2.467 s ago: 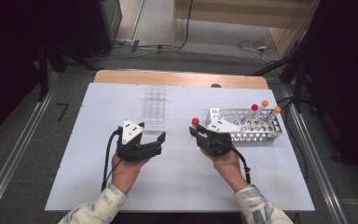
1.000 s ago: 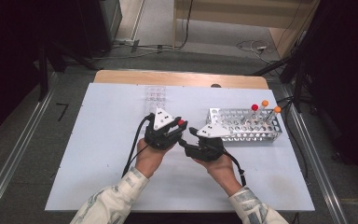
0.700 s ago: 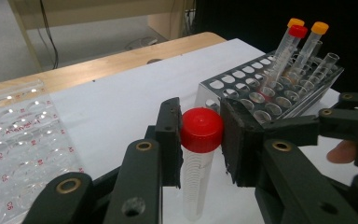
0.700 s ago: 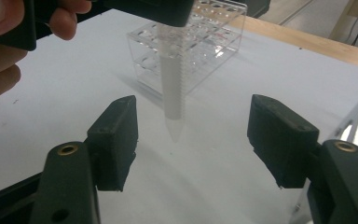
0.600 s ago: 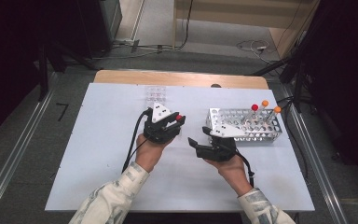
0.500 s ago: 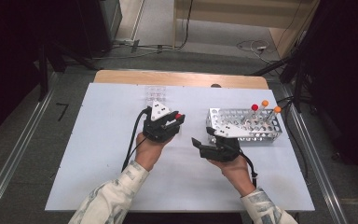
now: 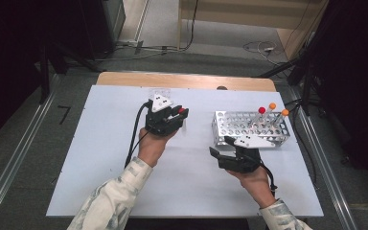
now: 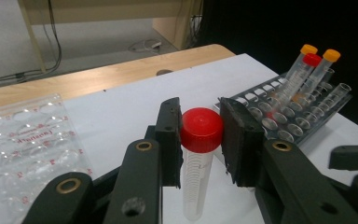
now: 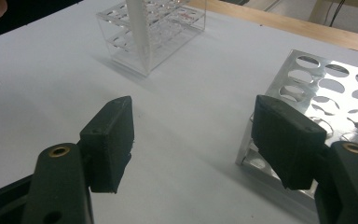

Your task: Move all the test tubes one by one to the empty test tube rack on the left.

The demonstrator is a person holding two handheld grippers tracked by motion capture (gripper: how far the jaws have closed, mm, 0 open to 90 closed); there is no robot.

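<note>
A clear tube with a red cap stands upright between the jaws of my left gripper, which is shut on it just under the cap. In the high view the left gripper hovers left of the metal rack, in front of a clear plastic rack. My right gripper is open with nothing in it, at the metal rack's near left corner. The right gripper looks past the held tube toward the clear rack.
Three capped tubes lean in the metal rack's far right holes: one red, two orange. The wooden table edge runs behind the white surface. Cables trail from both grippers.
The red-capped tube passed from the right gripper to the left. The left gripper carried it back and left toward the clear rack; the right gripper opened and drew back to the right.
</note>
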